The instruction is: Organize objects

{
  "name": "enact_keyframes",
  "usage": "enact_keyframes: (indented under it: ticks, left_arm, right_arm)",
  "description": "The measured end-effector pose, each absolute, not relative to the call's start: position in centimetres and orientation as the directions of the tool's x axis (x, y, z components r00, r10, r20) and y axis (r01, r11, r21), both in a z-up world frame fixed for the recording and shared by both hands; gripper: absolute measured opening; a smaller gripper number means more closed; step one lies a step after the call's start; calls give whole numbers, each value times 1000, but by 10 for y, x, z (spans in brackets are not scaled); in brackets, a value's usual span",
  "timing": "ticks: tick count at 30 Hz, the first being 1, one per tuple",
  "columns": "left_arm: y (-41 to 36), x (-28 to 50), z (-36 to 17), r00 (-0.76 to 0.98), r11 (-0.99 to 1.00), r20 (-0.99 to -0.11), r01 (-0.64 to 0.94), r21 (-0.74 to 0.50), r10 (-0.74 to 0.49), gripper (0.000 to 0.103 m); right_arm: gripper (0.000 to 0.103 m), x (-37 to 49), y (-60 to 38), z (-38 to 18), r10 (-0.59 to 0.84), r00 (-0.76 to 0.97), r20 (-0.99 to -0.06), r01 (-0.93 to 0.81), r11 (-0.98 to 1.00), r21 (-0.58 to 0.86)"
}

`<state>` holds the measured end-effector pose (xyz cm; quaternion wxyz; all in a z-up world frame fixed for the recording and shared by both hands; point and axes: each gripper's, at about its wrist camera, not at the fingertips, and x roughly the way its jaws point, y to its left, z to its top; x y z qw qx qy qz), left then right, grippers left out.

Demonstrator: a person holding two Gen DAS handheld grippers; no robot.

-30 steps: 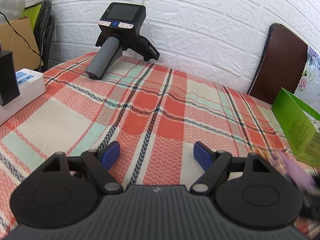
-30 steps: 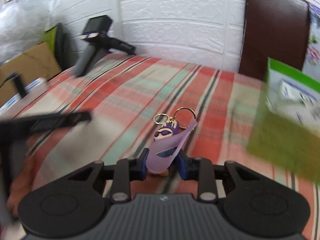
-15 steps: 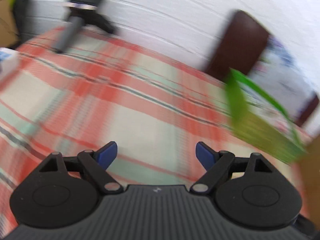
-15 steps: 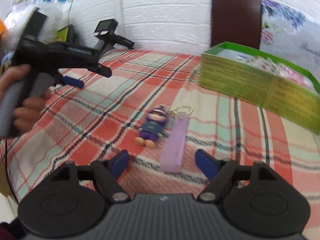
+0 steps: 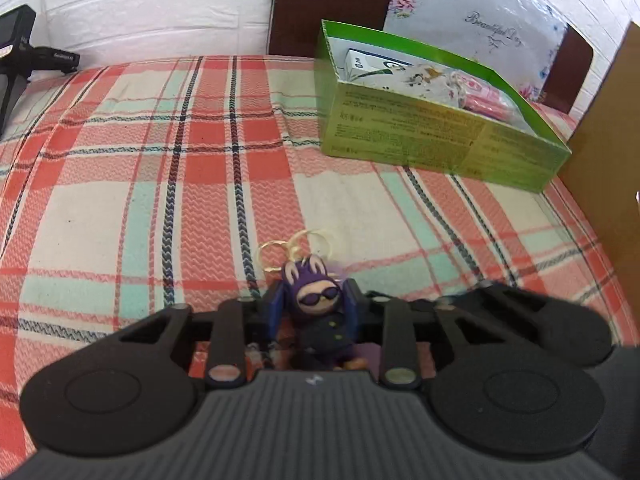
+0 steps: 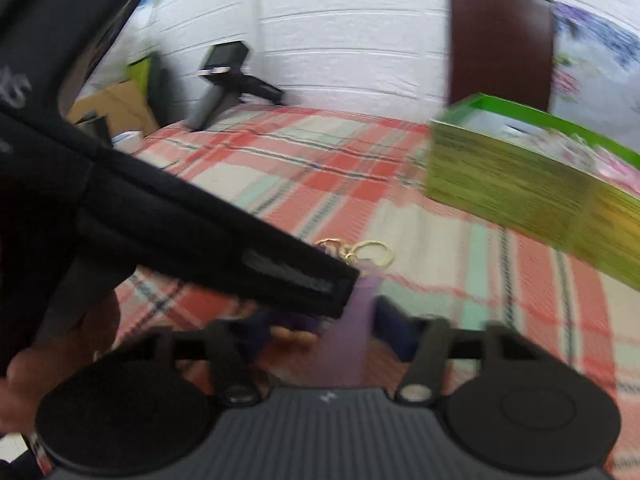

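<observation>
Left gripper [image 5: 314, 312]: blue pads pinched on a rubbery purple figure keychain [image 5: 320, 312] with gold rings, lying on the woven plaid cloth [image 5: 160, 168]. Right gripper [image 6: 320, 332]: jaws spread around its flat lilac strap [image 6: 354, 332]. Green cardboard box [image 5: 420, 136]: rectangular, open-topped, well apart.

Both black ribbed units, left gripper [image 5: 316, 312] and right gripper [image 6: 320, 330], carry blue pads and silver screws.

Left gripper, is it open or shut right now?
Shut: the left gripper has its blue fingers pressed against both sides of the purple keychain figure.
</observation>
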<state>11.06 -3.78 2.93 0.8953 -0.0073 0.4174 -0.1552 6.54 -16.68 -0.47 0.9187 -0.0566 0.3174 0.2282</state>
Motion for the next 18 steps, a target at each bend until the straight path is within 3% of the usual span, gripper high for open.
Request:
enact_keyframes:
  ticks: [5, 14, 18]
  left_arm:
    - [-43, 110, 56, 628, 936, -700, 299, -187, -341, 31]
    - [-112, 154, 140, 711, 878, -535, 458, -139, -456, 31]
    - [-154, 182, 152, 705, 841, -489, 525, -128, -514, 31]
  right_arm:
    - [38, 60, -178, 5, 393, 755, -525, -434, 900, 50]
    - [38, 92, -235, 63, 246, 930, -274, -264, 964, -30]
    - [38, 118, -270, 73, 153, 963, -223, -165, 986, -35]
